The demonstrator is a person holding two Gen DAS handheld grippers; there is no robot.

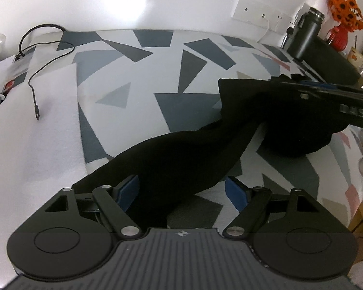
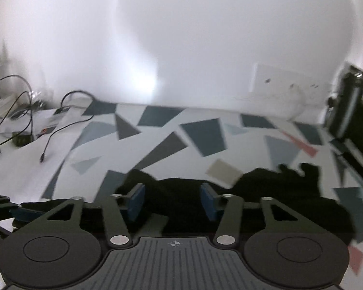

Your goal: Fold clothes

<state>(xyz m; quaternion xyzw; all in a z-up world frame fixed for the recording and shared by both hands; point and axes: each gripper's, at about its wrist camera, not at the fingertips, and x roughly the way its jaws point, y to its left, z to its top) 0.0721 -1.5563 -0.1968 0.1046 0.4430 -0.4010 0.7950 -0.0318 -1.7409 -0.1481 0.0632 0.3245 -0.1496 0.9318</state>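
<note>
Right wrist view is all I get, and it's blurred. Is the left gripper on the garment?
Observer: The left gripper is open. The black garment runs between its fingers, not clamped.
Operator: Where does the cloth go from there?
Observer: It runs as a twisted band up and to the right, reaching the right gripper. A bunched heap of it lies on the patterned cover below that gripper.
</note>
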